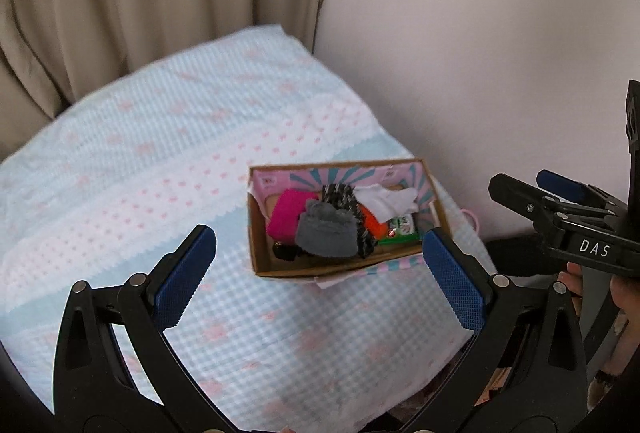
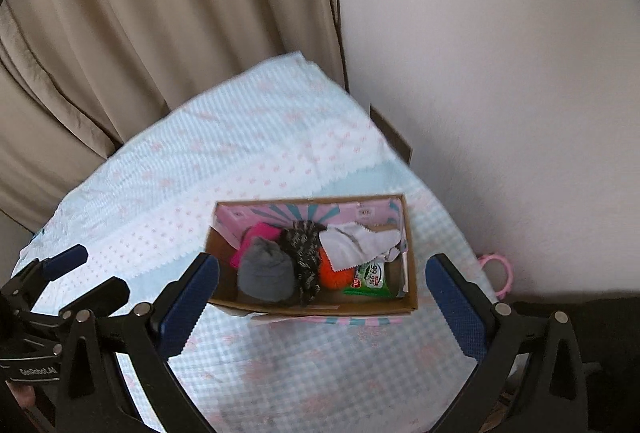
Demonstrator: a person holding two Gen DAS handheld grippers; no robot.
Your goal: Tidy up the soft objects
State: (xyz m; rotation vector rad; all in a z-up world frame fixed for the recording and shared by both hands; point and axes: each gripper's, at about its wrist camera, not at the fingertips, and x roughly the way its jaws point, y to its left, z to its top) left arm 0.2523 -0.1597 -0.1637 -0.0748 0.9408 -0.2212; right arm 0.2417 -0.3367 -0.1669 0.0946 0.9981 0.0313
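Cardboard box (image 2: 408,257) sits on the quilted blue-and-pink bed cover (image 1: 132,169) near the wall, packed with a grey knit hat (image 2: 265,275), pink cloth (image 1: 285,213), speckled scarf (image 2: 302,253), white rag (image 2: 352,243) and orange ball (image 2: 334,275). All look light and floppy, so pinch a bunched fold on top. Left claw (image 1: 318,275) and right claw (image 2: 322,307) both hover spread wide, empty.

Left tool (image 1: 320,273) black arms, blue textured pads, silver rivets, right tool (image 2: 322,295) alike, white "DAS" lettering
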